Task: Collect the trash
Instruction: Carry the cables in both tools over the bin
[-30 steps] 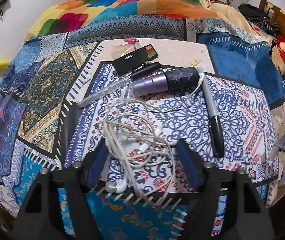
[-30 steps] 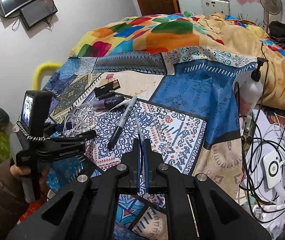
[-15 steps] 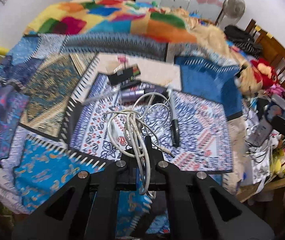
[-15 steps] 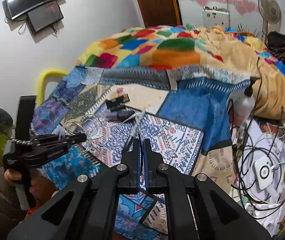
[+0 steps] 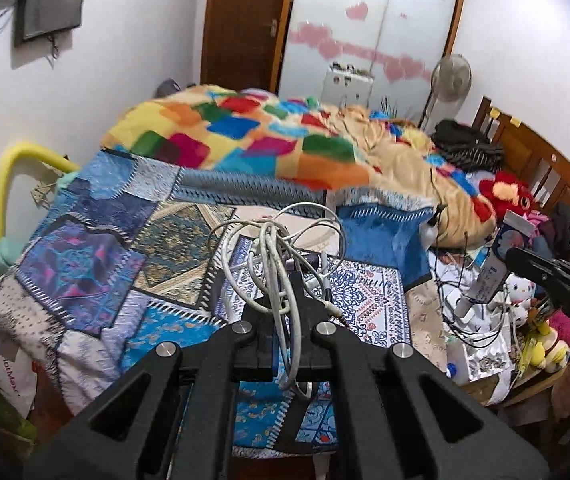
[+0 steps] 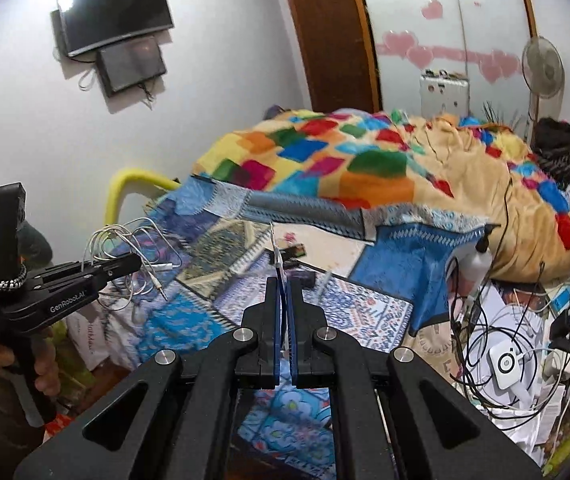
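Left wrist view shows the left gripper (image 5: 285, 300) clamped on the tangled white cord (image 5: 275, 252), loops hanging clear above the bed (image 5: 97, 276), while the right gripper (image 6: 283, 292), off to its right, pinches a thin stick (image 6: 276, 254) pointing forward.

White walls (image 6: 213, 92), wall-mounted screen (image 6: 115, 16), wooden door (image 5: 245, 24), bed (image 5: 133, 236), standing fan (image 6: 543, 68).

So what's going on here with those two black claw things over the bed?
A person is clearing clutter off a patchwork bedspread with a handheld gripper in each hand. The left gripper is clamped on a tangle of white earphone cable, held above the bed. The right gripper is shut on something thin and pale, hard to identify.
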